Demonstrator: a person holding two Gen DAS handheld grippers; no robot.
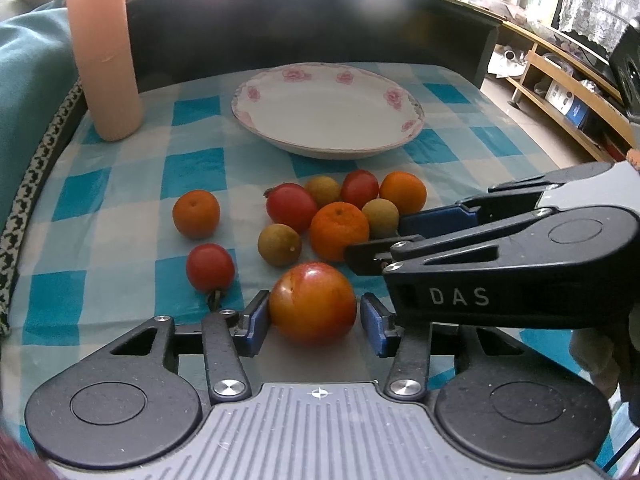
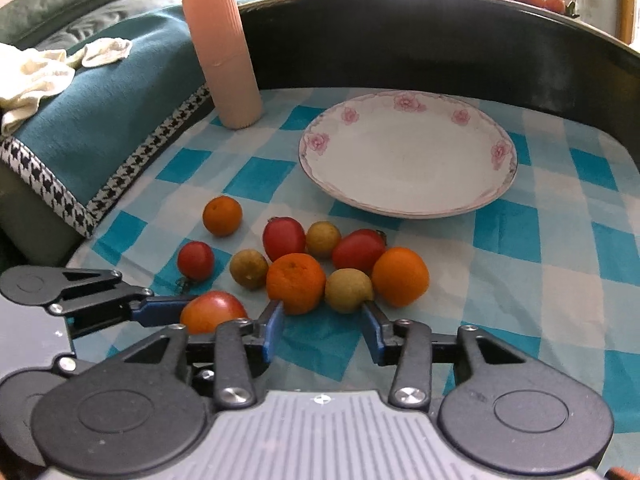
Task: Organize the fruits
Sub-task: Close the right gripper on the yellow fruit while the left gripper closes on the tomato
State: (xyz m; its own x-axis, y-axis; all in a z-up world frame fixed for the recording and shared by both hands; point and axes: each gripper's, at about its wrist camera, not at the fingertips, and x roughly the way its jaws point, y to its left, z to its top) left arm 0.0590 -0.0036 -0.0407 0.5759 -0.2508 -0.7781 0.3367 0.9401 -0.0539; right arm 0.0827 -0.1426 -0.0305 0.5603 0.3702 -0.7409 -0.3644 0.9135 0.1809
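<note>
Left claw point(image 1: 314, 314) spread wide around big red-orange tomato point(image 1: 313, 304), blue pads flanking it, left pad touching or nearly, right pad apart. Right claw point(image 2: 324, 330) spread too, empty, tips just before fruit cluster point(image 2: 304, 264). Tomato sits nearest claws, cluster between it and flowered plate point(image 2: 408, 156). Plate bare on checked worktop point(image 2: 520, 280). Pink ribbed cylinder point(image 2: 222, 52) left of plate.

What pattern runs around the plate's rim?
Pink flowers on the white plate, clearest in the right wrist view.
</note>
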